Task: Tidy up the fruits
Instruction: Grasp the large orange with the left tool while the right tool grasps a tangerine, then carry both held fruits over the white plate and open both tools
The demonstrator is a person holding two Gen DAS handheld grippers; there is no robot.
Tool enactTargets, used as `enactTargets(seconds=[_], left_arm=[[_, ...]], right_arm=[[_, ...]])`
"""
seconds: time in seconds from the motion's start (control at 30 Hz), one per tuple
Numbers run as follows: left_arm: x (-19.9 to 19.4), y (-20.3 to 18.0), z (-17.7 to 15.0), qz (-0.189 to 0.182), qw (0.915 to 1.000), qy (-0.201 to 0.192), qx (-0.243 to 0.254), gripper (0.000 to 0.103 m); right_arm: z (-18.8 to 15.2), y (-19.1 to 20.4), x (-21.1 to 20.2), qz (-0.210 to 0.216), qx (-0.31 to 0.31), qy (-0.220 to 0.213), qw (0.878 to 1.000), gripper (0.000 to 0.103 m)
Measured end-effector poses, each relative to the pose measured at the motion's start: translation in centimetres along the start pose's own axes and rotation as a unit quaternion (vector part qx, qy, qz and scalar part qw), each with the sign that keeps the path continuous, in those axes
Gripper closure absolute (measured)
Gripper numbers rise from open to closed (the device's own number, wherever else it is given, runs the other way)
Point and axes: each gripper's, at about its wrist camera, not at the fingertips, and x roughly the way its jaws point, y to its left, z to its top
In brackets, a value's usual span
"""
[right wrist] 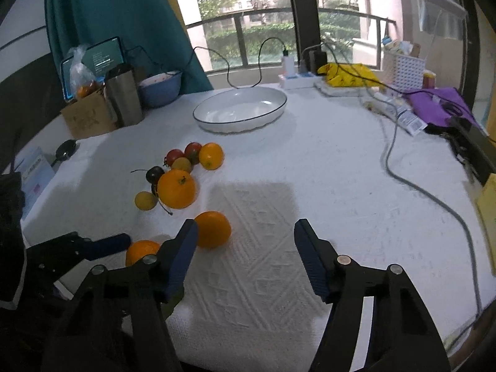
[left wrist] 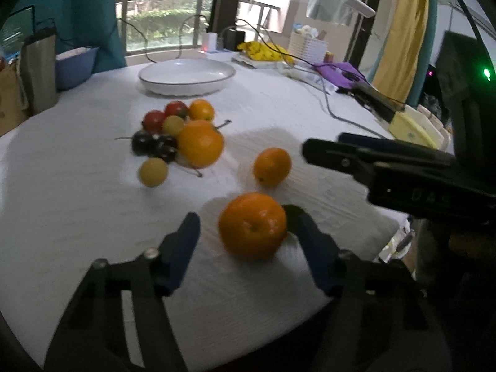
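Note:
An orange (left wrist: pixel 252 226) lies on the white table cloth between the blue fingers of my left gripper (left wrist: pixel 245 217). The right finger is close against it, the left finger stands apart, so the gripper is open. In the right wrist view this orange (right wrist: pixel 141 251) shows beside one left finger (right wrist: pixel 111 245). My right gripper (right wrist: pixel 245 228) is open and empty; a second orange (right wrist: pixel 214 229) lies just past its left fingertip. A pile of fruit (left wrist: pixel 186 133) with a big orange (right wrist: pixel 176 189), tomatoes and dark cherries sits further back. Behind it stands an empty white plate (left wrist: pixel 186 88).
A steel tumbler (right wrist: pixel 124 99), a blue bowl (right wrist: pixel 161 88) and a cardboard box (right wrist: pixel 88 117) stand at the back left. A grey cable (right wrist: pixel 403 179) runs across the right side. A white basket (right wrist: pixel 403 68) and purple cloth (right wrist: pixel 434 105) lie at the back right. The table edge is near below.

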Motion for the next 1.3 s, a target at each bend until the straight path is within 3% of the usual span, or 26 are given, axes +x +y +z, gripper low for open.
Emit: enactTargets(seconds=[0.13,0.47,0.77,1.3], left_arm=[[0.4,0.1,0.1,-0.009,0.9999,0.008,-0.002,0.056],[-0.7,1.7,0.2,0.005,0.9997,-0.012,-0.019,0.057],[-1.2,3.6,0.9,0.027,0.9987,-0.024,-0.035,0.057],[-1.4,6.2,4.6,0.051,0.9962,-0.053,-0.047,0.057]], right_arm=[[0.2,0.4,0.5,0.016,-0.006,0.011,1.000,0.040],[0.6,1.6,3.3,0.055,-0.005,0.050,0.997,0.040],[0.9,1.6,4.8,0.064,0.004,0.073,0.995,0.062],[4.8,1.4,4.6,0.056,-0.013,0.043,0.997,0.063]])
